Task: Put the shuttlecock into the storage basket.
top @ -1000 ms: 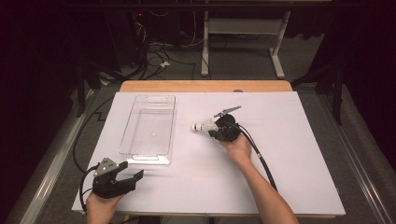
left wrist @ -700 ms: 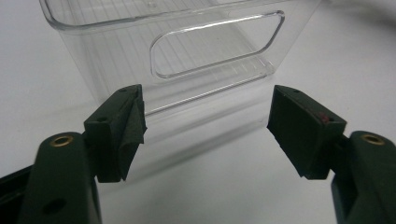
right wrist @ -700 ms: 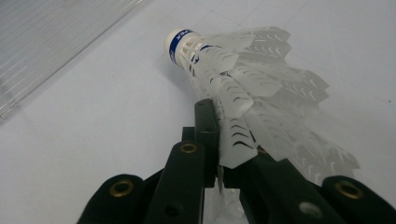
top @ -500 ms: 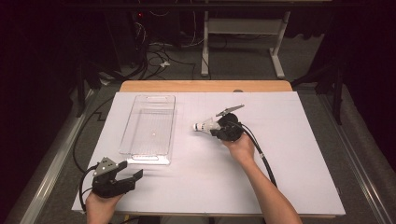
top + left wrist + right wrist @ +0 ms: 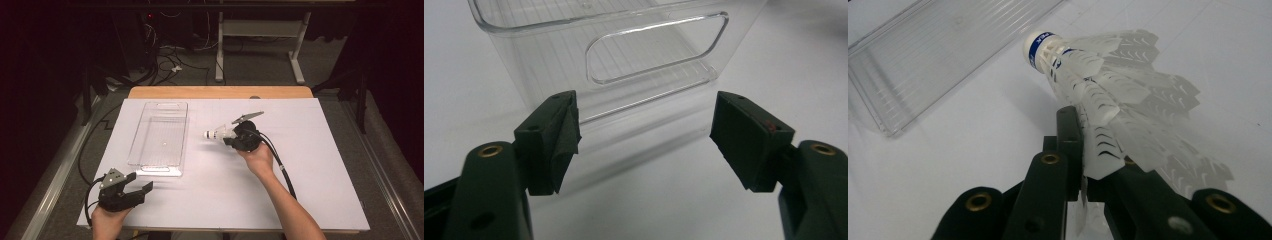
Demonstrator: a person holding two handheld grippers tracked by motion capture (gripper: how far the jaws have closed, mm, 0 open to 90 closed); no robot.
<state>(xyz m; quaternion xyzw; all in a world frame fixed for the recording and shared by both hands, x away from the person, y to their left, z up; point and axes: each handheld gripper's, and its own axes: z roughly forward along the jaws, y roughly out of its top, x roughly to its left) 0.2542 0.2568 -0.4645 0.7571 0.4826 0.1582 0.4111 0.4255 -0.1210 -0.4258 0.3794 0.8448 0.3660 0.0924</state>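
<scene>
A white plastic shuttlecock point(image 5: 216, 133) with a blue band on its cork hangs just above the middle of the white table. My right gripper point(image 5: 231, 136) is shut on its skirt, and the cork points left toward the clear tray point(image 5: 159, 170). In the right gripper view the jaws pinch the shuttlecock point(image 5: 1088, 75) skirt at my right gripper point(image 5: 1093, 137). Near the front left corner my left gripper point(image 5: 142, 186) stands open with nothing between its fingers. In its own view, my left gripper point(image 5: 644, 135) faces the near handle end of the tray point(image 5: 649, 55).
The clear rectangular tray lies lengthwise on the left half of the white table cover point(image 5: 320, 165) and holds nothing visible. A black cable point(image 5: 282, 167) trails from the right gripper along the forearm. Desk legs and cables stand on the floor beyond the far edge.
The right hand has barely shifted, with the shuttlecock still in its grip. The left gripper has stayed where it was.
</scene>
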